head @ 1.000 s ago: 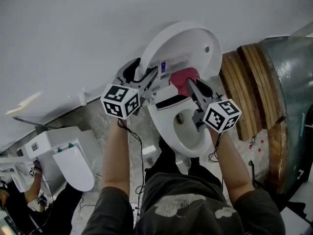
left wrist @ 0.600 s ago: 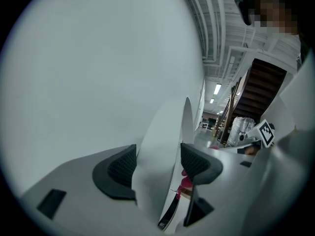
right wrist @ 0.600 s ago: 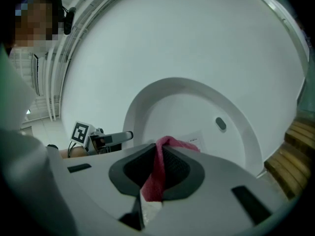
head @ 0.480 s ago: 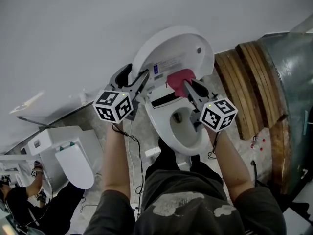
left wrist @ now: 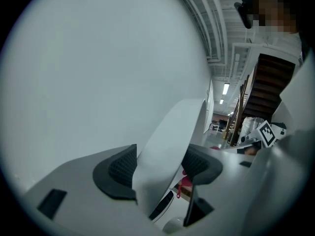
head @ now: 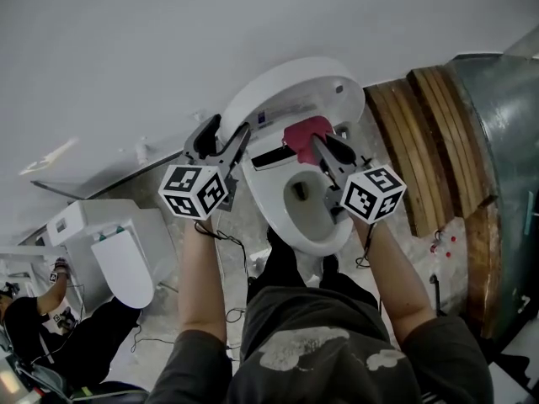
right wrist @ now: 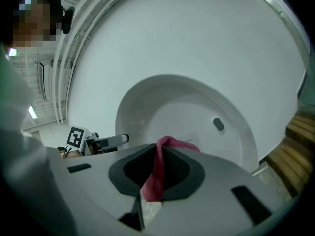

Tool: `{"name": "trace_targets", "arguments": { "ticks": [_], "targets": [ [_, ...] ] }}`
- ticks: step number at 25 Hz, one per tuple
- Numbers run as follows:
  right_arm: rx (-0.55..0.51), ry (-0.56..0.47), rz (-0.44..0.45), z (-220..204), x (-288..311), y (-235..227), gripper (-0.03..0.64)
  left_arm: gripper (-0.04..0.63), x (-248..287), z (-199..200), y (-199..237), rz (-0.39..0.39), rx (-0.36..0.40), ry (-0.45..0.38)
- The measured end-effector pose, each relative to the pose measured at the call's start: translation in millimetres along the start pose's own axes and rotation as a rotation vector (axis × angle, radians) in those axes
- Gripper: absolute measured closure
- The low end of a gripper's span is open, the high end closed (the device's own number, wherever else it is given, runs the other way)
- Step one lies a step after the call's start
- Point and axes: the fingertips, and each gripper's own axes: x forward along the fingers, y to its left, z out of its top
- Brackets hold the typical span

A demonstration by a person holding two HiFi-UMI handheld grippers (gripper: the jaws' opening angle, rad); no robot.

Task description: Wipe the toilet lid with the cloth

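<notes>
L gripper (head: 224, 133) clamped the edge of the raised toilet lid (head: 290, 87) while R gripper (head: 330, 147), jaws pinching a red cloth (head: 303, 130), held it low at the lid's inner face, nr the hinge.

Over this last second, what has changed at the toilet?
Very little. The left hand-held gripper stays clamped on the edge of the raised lid, and the right hand-held gripper still pinches the pink cloth low on the lid's inner face. Everything slid slightly left in the head view together, so probably only the head moved.
</notes>
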Motion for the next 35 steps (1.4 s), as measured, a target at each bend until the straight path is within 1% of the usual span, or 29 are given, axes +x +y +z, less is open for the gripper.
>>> {"name": "trace_targets", "arguments": {
  "ticks": [10, 16, 28, 30, 33, 35],
  "targets": [
    [0.018, 0.030, 0.030, -32.3, -65.2, -5.8, 0.575, 0.295, -40.4, -36.1, -54.4, 0.100, 0.070, -0.014],
    [0.023, 0.054, 0.031, -52.1, -99.0, -11.3, 0.575, 0.295, -59.4, -56.9, -77.7, 0.151, 0.100, -0.047],
    [0.055, 0.119, 0.036, -103.5, -130.3, -23.1, 0.575, 0.293, -89.5, -93.2, -111.3, 0.197, 0.164, -0.141],
    [0.056, 0.128, 0.043, -110.8, -133.2, -22.5, 0.576, 0.293, -93.8, -99.4, -116.2, 0.202, 0.184, -0.140],
    [0.071, 0.131, 0.049, -116.3, -137.3, -24.3, 0.575, 0.293, -97.5, -108.5, -120.7, 0.215, 0.210, -0.115],
    [0.073, 0.125, 0.043, -115.4, -140.7, -27.4, 0.575, 0.295, -100.5, -114.4, -121.1, 0.234, 0.197, -0.101]
  ]
}}
